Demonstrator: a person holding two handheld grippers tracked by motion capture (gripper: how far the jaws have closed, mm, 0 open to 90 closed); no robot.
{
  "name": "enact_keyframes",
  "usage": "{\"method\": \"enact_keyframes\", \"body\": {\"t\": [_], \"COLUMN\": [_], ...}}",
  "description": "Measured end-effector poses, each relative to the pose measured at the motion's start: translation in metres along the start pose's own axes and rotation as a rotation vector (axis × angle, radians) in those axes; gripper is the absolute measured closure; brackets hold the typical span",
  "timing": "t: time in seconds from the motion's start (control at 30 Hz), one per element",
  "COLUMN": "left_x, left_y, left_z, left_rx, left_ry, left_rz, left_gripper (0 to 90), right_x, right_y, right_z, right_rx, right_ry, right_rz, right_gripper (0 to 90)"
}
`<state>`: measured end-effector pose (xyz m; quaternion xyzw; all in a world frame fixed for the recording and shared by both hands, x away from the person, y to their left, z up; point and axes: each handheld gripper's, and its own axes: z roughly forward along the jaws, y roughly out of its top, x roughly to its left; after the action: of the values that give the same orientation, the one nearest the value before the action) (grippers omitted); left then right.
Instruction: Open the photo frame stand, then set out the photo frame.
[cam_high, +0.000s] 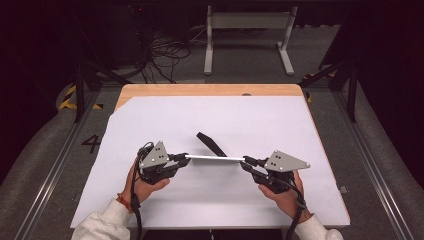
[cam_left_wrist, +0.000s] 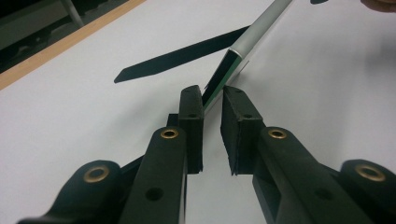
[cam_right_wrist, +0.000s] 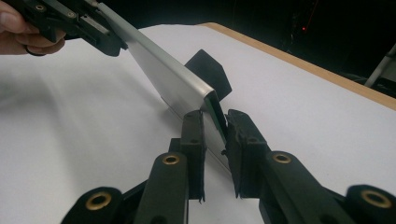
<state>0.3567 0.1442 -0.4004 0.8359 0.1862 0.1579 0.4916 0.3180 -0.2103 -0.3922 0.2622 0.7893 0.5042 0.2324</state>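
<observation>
A long silver metal bar (cam_high: 215, 158) hangs level just above the white sheet, held at both ends. My left gripper (cam_high: 186, 157) is shut on its left end, and in the left gripper view the thin end of the bar (cam_left_wrist: 261, 25) runs down between the jaws of that gripper (cam_left_wrist: 212, 95). My right gripper (cam_high: 245, 161) is shut on the other end; the right gripper view has the bar (cam_right_wrist: 163, 70) rising from its gripper (cam_right_wrist: 215, 119) towards the other hand. A flat black strip (cam_high: 211, 144) lies on the sheet behind the bar, at an angle.
The white sheet (cam_high: 200, 115) covers most of a wooden table, whose bare edge (cam_high: 210, 90) shows at the back. Beyond the table stand a white metal frame (cam_high: 247, 22) and loose cables (cam_high: 165, 50) on the floor. Dark tripod legs flank the table.
</observation>
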Motion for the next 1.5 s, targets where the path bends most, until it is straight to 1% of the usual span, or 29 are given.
{"method": "enact_keyframes", "body": {"t": [0.17,0.27,0.47,0.57,0.63,0.7,0.77,0.87,0.97,1.07,1.13,1.17,1.23,1.33,1.43,1.5], "left_x": [0.005,0.003,0.005,0.008,0.009,0.011,0.01,0.009,0.009,0.01,0.011,0.01,0.01,0.011,0.012,0.013], "left_y": [-0.002,-0.001,-0.001,-0.001,-0.001,-0.002,-0.001,-0.001,-0.001,-0.001,-0.001,0.0,0.0,0.0,0.0,-0.001], "left_z": [0.001,0.001,0.004,0.005,0.007,0.009,0.01,0.01,0.01,0.011,0.012,0.013,0.014,0.014,0.015,0.016], "left_rx": [-0.022,-0.017,-0.022,-0.033,-0.027,-0.025,-0.021,-0.019,-0.021,-0.024,-0.019,-0.015,-0.015,-0.018,-0.016,-0.013], "left_ry": [-0.021,-0.008,-0.005,-0.01,-0.006,-0.013,-0.005,0.004,0.003,0.004,0.004,0.011,0.016,0.02,0.022,0.023], "left_rz": [-0.025,-0.011,-0.012,-0.02,-0.025,-0.03,-0.025,-0.019,-0.024,-0.026,-0.022,-0.015,-0.016,-0.02,-0.021,-0.022], "left_gripper": [78.6,78.7,78.0,78.0,77.9,76.7,76.5,76.6,76.6,76.8,76.8,76.8,76.9,77.0,77.3,77.7], "right_x": [-0.003,-0.003,-0.004,-0.006,-0.007,-0.007,-0.007,-0.008,-0.008,-0.008,-0.008,-0.009,-0.01,-0.01,-0.013,-0.014], "right_y": [0.0,0.001,0.001,0.001,0.002,0.002,0.003,0.003,0.003,0.003,0.003,0.003,0.003,0.003,0.001,0.001], "right_z": [0.001,0.002,0.002,0.004,0.004,0.005,0.005,0.005,0.005,0.006,0.006,0.007,0.007,0.009,0.011,0.011], "right_rx": [-0.011,-0.01,-0.016,-0.021,-0.023,-0.02,-0.015,-0.021,-0.021,-0.026,-0.027,-0.029,-0.032,-0.025,-0.03,-0.03], "right_ry": [-0.002,-0.006,-0.005,-0.009,-0.011,-0.015,-0.02,-0.013,-0.016,-0.027,-0.028,-0.029,-0.023,-0.033,-0.03,-0.031], "right_rz": [0.011,0.005,0.005,0.012,0.01,0.011,0.005,0.014,0.017,0.033,0.037,0.034,0.045,0.038,0.052,0.053], "right_gripper": [78.1,78.1,78.5,78.7,78.8,78.9,78.9,78.9,78.9,78.7,78.8,78.9,78.9,79.2,79.2,79.3]}}
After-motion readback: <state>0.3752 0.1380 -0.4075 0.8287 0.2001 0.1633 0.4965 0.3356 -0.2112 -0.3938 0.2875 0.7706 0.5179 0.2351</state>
